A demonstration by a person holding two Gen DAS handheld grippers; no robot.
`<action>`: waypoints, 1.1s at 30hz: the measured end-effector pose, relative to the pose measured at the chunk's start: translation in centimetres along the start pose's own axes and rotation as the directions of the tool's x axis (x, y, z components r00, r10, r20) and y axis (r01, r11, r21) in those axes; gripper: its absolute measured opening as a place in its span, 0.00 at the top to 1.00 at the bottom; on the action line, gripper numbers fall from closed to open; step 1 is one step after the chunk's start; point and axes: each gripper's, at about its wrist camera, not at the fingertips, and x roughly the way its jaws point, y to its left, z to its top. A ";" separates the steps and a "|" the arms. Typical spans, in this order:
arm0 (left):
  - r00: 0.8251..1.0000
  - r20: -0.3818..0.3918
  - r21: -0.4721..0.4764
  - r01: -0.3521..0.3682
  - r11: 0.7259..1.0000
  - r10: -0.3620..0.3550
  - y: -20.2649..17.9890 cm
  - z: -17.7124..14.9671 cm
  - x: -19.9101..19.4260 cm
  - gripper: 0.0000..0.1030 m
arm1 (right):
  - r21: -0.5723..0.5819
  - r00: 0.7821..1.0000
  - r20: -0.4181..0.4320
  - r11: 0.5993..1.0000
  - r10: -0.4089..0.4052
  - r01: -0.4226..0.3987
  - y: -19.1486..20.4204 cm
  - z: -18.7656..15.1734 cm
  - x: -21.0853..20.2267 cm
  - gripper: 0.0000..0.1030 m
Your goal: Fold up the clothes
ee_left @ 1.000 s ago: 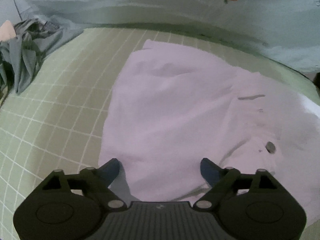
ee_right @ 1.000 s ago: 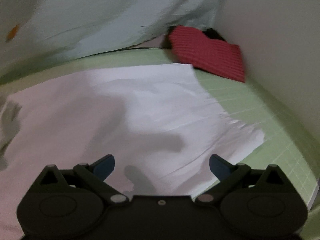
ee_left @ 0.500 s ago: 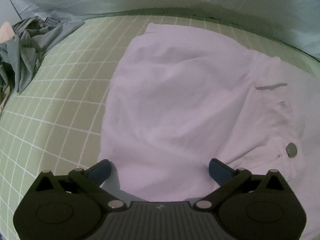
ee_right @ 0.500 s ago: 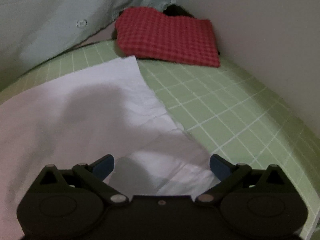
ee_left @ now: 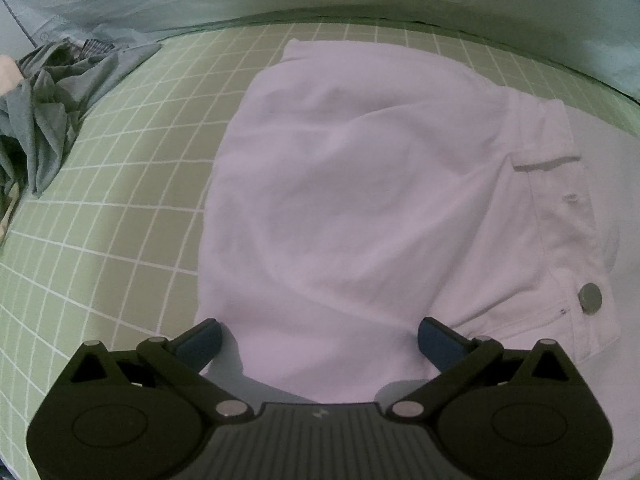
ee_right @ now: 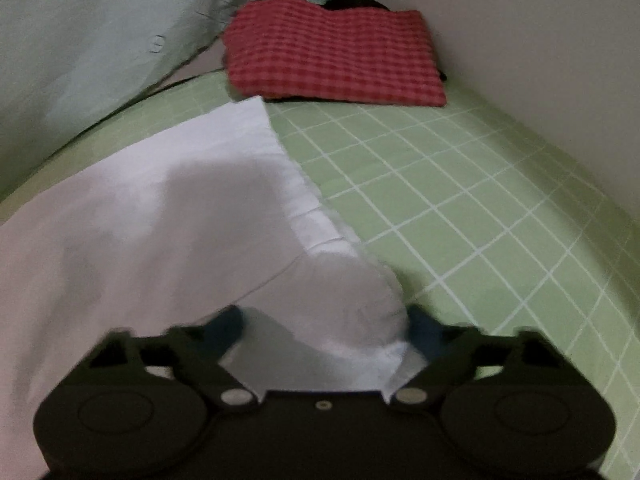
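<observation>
Surface: a pale green sheet with a white grid (ee_left: 120, 184) is covering the bed and filling the lower part of both views.
Garment: white trousers (ee_left: 360, 184) are lying spread flat on the grid sheet; the waistband with a metal button (ee_left: 591, 298) is sitting at the right of the left wrist view; a leg end (ee_right: 248, 148) is reaching toward the far side in the right wrist view.
Left gripper (ee_left: 319, 338): its jaws are standing wide apart, straddling the near edge of the trousers; nothing is being pinched between the blue fingertips (ee_left: 200, 340).
Right gripper (ee_right: 324, 328): its jaws are spread, with a raised fold of the white cloth bulging between them; the view is blurred, so I cannot tell whether the pads are touching the cloth.
Left side: a crumpled grey garment (ee_left: 44, 120) is lying well apart from the trousers.
Far corner: a folded red checked cloth (ee_right: 336, 60) is resting by the wall, just beyond the leg end.
Background: pale blue-green fabric (ee_right: 100, 32) is hanging behind the bed.
</observation>
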 end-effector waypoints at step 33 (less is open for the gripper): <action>0.979 0.145 0.017 0.144 0.989 -0.145 9.5 -3.8 -6.5 0.00 | -0.497 0.951 -0.078 0.815 0.300 -0.297 29.6 -12.6 -11.1 0.79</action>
